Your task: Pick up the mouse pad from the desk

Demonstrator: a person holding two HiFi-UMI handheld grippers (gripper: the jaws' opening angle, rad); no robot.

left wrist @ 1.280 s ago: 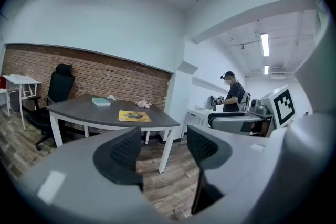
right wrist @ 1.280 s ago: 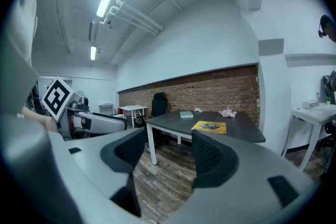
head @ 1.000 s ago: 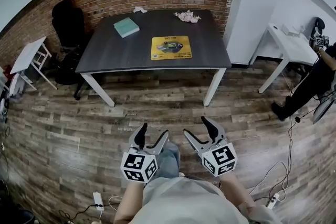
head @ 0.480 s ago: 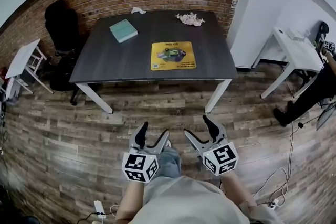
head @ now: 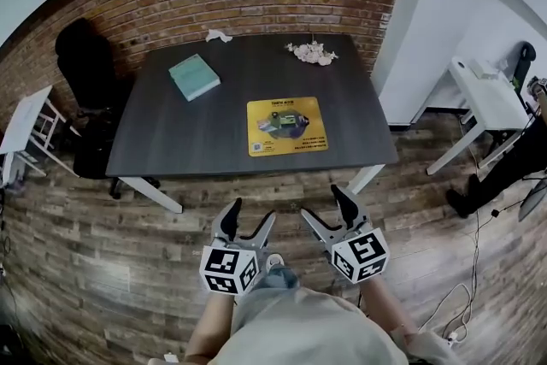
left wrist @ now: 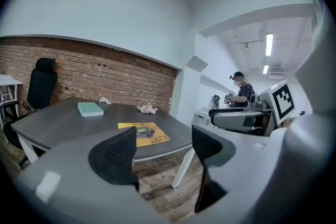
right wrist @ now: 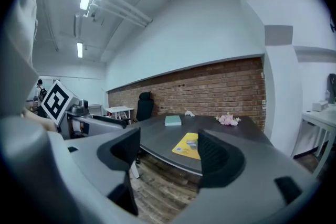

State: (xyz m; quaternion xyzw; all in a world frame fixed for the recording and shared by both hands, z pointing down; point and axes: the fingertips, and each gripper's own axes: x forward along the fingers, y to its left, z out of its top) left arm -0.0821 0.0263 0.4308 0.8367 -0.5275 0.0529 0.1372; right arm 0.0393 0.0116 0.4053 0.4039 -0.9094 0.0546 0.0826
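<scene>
Left hand-held gripper (head: 249, 216) spread wide, nothing between its jaws. Right hand-held gripper (head: 322, 205) spread and empty too. Both hang over the wooden floor (head: 85, 226), short of the surface (head: 205, 128). The yellow mouse pad (head: 287, 126) lies flat there, right of centre, untouched.

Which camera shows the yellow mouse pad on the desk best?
The head view: the mouse pad lies whole, seen from above. Both gripper views catch it at a low slant, a jaw covering part.
</scene>
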